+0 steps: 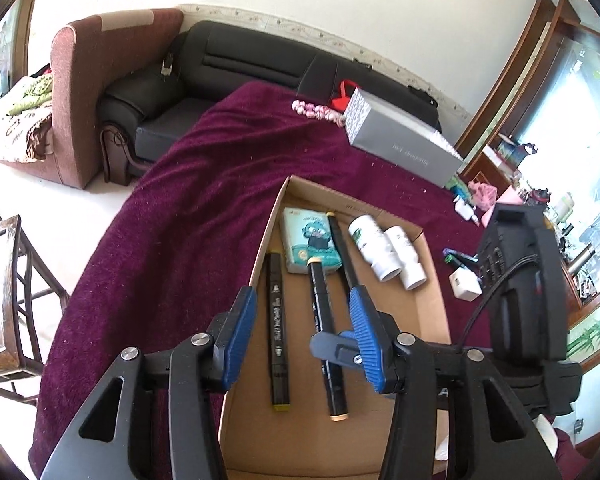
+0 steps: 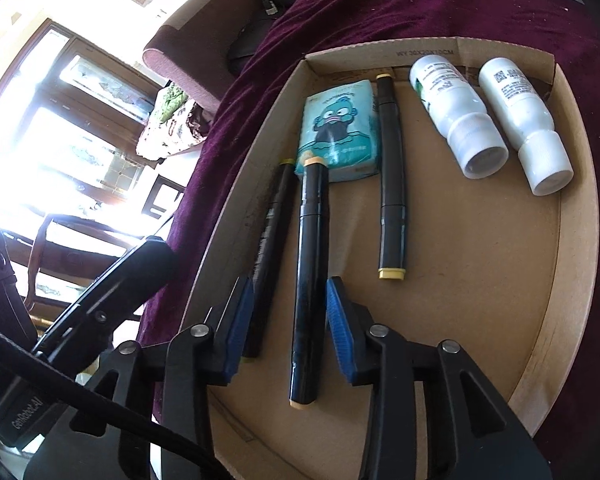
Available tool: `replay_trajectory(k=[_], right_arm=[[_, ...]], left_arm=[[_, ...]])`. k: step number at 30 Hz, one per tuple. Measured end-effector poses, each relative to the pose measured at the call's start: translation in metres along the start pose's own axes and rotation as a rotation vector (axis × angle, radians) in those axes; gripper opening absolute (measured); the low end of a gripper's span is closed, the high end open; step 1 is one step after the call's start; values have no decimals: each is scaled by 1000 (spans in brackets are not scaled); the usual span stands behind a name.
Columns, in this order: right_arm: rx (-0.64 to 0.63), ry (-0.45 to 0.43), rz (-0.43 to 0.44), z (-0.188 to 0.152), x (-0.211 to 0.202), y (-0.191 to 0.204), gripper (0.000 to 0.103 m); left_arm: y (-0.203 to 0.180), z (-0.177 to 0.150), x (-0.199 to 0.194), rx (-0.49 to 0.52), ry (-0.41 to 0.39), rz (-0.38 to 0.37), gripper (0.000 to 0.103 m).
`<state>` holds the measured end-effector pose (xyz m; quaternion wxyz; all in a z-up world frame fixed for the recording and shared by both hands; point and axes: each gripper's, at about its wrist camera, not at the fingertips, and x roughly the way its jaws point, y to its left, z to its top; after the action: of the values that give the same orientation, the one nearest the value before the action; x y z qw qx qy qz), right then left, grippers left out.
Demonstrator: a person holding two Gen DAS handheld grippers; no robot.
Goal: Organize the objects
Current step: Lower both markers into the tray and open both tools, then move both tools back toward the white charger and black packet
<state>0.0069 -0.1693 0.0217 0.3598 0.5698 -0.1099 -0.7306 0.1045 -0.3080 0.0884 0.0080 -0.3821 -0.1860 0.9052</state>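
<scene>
A shallow cardboard tray [image 1: 432,280] [image 2: 480,260] lies on a maroon cloth. In it are three black markers [image 1: 276,332] [image 2: 392,180], a teal cartoon tissue pack [image 1: 304,240] [image 2: 336,128] and two white bottles [image 1: 374,248] [image 2: 456,116] lying side by side. My left gripper [image 1: 302,294] hangs open above the tray's left part, over the olive-capped marker. My right gripper [image 2: 290,284] is open low over the tray. The peach-capped marker [image 2: 310,260] lies between its blue pads, with a gap on each side.
A long grey box [image 1: 400,136], pink beads [image 1: 312,110] and a red bag sit at the cloth's far end. A white charger cube [image 1: 466,286] and small items lie right of the tray. A black sofa [image 1: 240,64] and a wooden chair [image 1: 8,280] stand beyond.
</scene>
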Motion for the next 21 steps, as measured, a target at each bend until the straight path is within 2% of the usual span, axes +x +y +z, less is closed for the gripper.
replay_trajectory(k=[7,11,14,17,21], right_arm=[[-16,5,25,-3,0,7,41],[-16,-3,36,-4,-5,8,50],[-18,-23,36,-7,-13,9,53],[2,-50,51,-13,-26,0,62],[39,-97,67,-20,-48,-17,63]], left_arm=[[-10,-3,-11,20,-11,7,47],[-20,-6,-14,30,-12,13,51],[-31,-8,-19,45,-18,14,54],[-44,-12,-20,66,-15,9,56],[-66,-20,-18,94,5,-8,56]])
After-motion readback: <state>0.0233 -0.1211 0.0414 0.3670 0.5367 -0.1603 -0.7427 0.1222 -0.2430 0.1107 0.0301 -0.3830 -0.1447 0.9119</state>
